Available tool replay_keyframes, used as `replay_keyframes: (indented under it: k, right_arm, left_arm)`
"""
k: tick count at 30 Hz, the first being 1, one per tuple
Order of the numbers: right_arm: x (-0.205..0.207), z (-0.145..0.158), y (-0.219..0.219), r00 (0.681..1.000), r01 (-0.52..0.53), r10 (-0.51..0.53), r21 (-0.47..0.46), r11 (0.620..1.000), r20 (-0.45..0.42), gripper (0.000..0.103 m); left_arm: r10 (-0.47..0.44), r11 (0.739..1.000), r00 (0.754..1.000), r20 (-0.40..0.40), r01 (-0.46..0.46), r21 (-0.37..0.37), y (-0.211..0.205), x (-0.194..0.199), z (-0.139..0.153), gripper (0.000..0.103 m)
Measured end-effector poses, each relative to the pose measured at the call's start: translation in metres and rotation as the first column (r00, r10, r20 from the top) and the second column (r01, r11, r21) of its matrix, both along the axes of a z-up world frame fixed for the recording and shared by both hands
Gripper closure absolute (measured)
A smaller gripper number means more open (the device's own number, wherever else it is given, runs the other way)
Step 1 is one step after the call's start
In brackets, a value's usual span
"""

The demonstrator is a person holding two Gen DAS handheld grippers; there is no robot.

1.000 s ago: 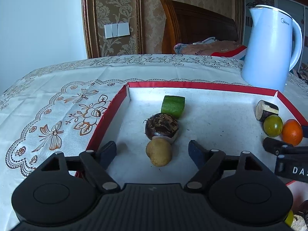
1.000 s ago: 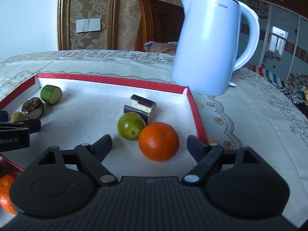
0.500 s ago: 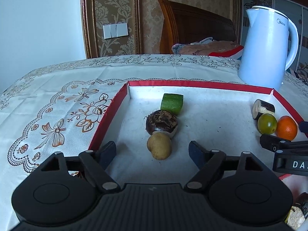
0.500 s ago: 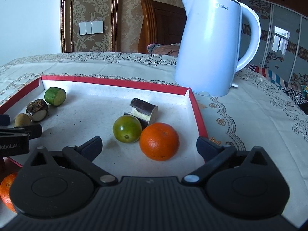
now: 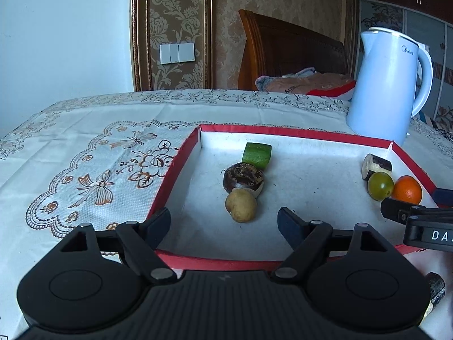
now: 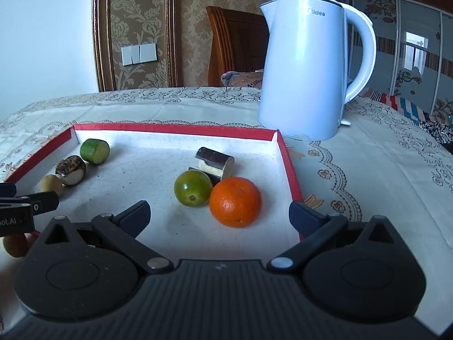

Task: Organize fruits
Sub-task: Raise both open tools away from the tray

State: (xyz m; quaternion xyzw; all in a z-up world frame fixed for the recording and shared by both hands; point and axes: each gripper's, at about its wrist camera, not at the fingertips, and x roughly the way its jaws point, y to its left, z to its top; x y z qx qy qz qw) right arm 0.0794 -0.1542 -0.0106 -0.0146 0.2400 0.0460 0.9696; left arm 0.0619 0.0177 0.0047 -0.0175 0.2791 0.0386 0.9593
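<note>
Both claws are hovering wide open and empty at the tray's near edge: the left claw facing the potato, the right claw facing the orange, seemingly two sorted rows. Only the right view is showing another fruit outside the tray.
</note>
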Motion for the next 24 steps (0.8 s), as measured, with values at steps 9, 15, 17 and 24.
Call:
replay_keyframes:
  k: [9, 15, 17, 24]
  right_arm:
    - [-0.007, -0.001, -0.001, 1.0, -0.008, 0.008, 0.008, 1.0, 0.002, 0.0]
    - [-0.013, 0.001, -0.003, 1.0, -0.014, 0.013, 0.019, 1.0, 0.019, 0.0]
    - [-0.015, 0.002, -0.004, 1.0, -0.016, 0.016, 0.026, 1.0, 0.023, 0.0]
    - [-0.021, 0.003, -0.007, 0.999, -0.024, 0.023, 0.039, 0.999, 0.026, 0.0]
  left_arm:
    - [0.0, 1.0, 1.0, 0.019, 0.0, -0.018, 0.004, -0.014, 0.003, 0.02]
    - [-0.017, 0.999, 0.999, 0.037, 0.019, -0.049, 0.008, -0.029, 0.006, 0.02]
    - [-0.019, 0.998, 0.999, 0.038, 0.021, -0.054, 0.009, -0.031, 0.006, 0.02]
    - [-0.025, 0.998, 0.999, 0.037, 0.027, -0.058, 0.011, -0.036, 0.006, 0.02]
